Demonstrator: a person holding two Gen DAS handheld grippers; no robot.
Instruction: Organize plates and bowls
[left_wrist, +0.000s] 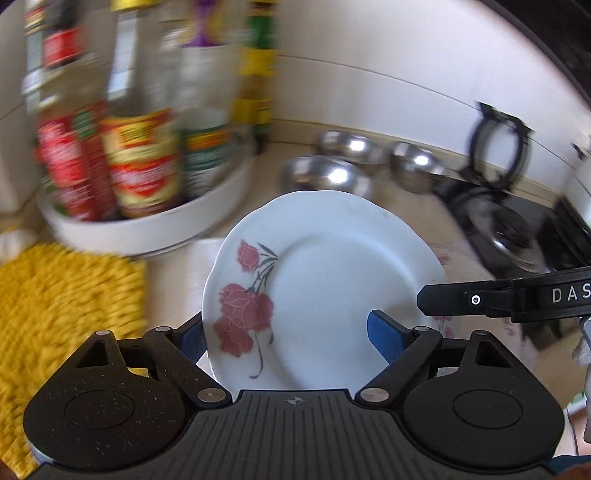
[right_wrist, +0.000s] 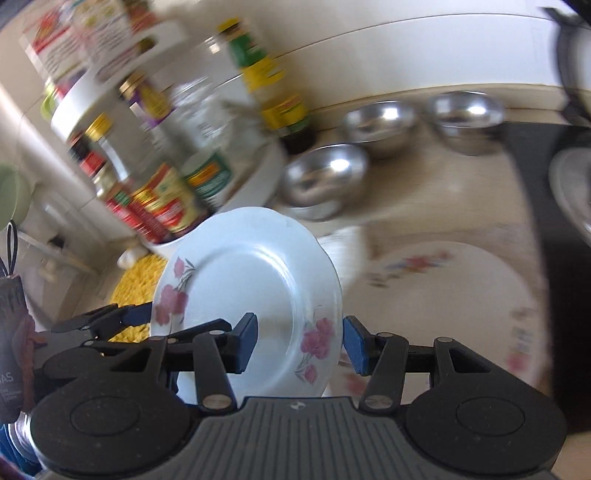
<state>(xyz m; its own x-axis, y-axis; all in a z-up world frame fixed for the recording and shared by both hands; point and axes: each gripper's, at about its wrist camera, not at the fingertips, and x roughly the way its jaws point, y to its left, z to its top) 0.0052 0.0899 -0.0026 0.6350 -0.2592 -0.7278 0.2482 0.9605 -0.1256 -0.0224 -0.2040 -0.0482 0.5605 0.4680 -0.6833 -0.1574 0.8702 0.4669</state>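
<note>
Both claws grip one floral plate (left_wrist: 332, 288): left claw (left_wrist: 295, 339) spans it wide, right claw (right_wrist: 299, 343) pinches its rim, above open table (right_wrist: 424, 192).

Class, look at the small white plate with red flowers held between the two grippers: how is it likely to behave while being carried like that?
The small white plate looks glazed, so it is probably slippery against the pads. It looks like ceramic, rigid and likely to chip if dropped near the steel bowls. The left gripper and right gripper grip only its edges, so it may pivot.
</note>
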